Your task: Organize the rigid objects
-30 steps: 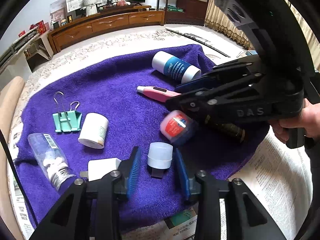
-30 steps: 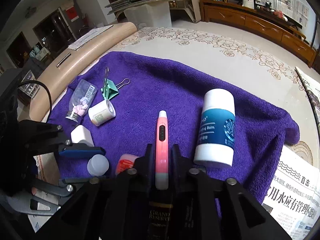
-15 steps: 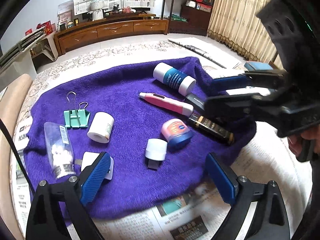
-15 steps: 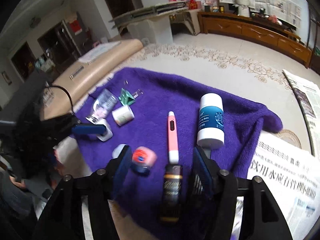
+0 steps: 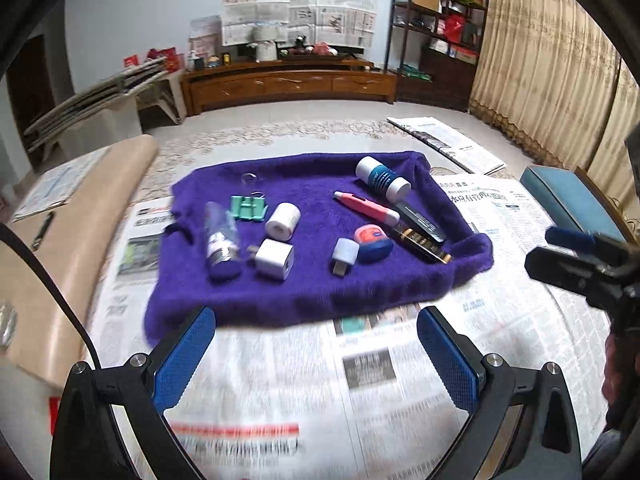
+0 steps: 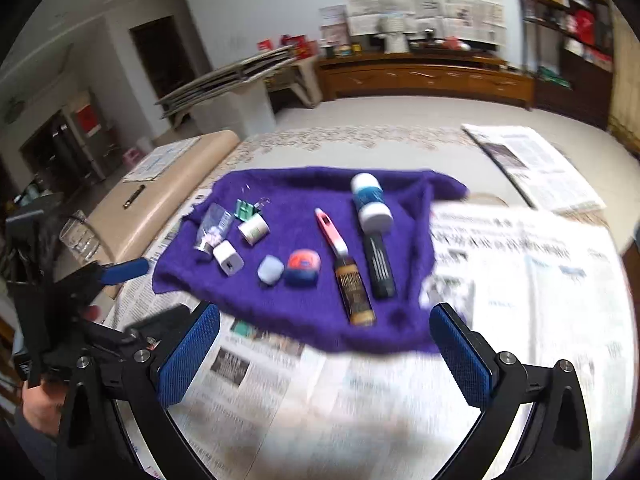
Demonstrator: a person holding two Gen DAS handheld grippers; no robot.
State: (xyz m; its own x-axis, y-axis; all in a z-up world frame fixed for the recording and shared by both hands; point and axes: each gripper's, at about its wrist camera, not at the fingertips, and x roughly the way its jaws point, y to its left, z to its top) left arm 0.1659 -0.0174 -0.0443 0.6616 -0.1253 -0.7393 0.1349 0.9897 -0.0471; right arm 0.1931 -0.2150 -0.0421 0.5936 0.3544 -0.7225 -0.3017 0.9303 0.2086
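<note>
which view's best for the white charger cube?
Left wrist. The white charger cube sits nearer and larger there, fairly sharp, with its side port and the plug at its rear visible on the purple towel. The right wrist view shows the cube smaller, port still visible.

floor (image 5: 328,116) is pale tile with a patterned border. newspapers (image 5: 280,376) spread on it. purple towel (image 5: 316,292) lies over the newspapers.

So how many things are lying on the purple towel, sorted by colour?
White or pale: 3, round white tub, white cube charger, pale lilac cap.
Blue: 2, blue-and-white tube, red-topped blue case.
Black: 2, gold-labelled black bottle, flat black comb.
Pink pen: 1.
Green binder clip: 1.
Clear vial: 1.
Total: 10.
</note>
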